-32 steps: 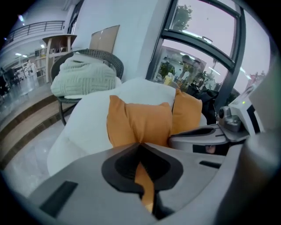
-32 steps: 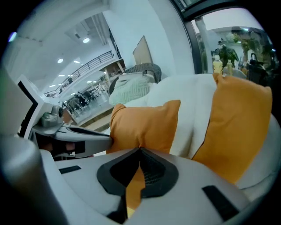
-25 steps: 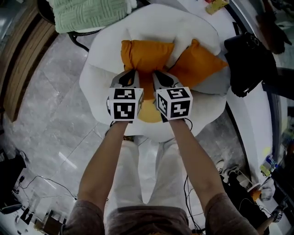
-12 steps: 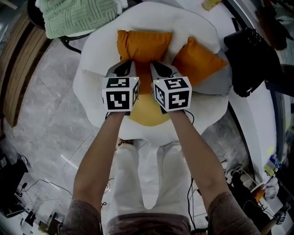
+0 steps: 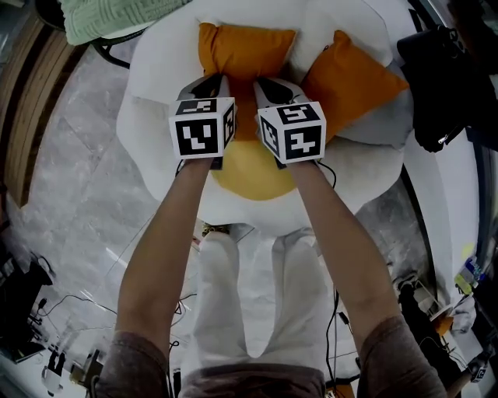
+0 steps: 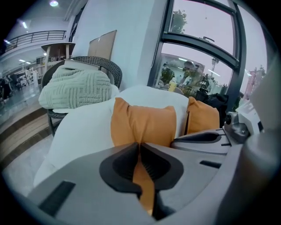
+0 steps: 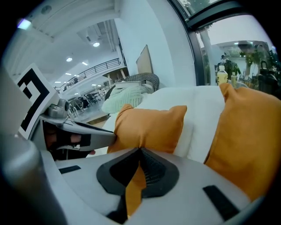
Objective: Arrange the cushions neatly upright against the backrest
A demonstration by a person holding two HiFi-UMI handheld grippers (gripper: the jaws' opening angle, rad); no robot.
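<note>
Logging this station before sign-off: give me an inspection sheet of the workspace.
Surface: white armchair, yellow seat pad partly showing.
Job's things: left orange cushion upright against the backrest; right orange cushion tilted.
Clutter: green blanket on wicker chair; black bag.
Grippers: left gripper and right gripper, tongs shut on the left orange cushion's lower edge.
Cables: loose cables on floor.
Surroundings: grey stone floor, large window.

Our left gripper (image 5: 220,78) and right gripper (image 5: 260,81) hide the bottom of the center cushion (image 5: 246,48); top left, the green blanket (image 5: 117,15) is cropped.
</note>
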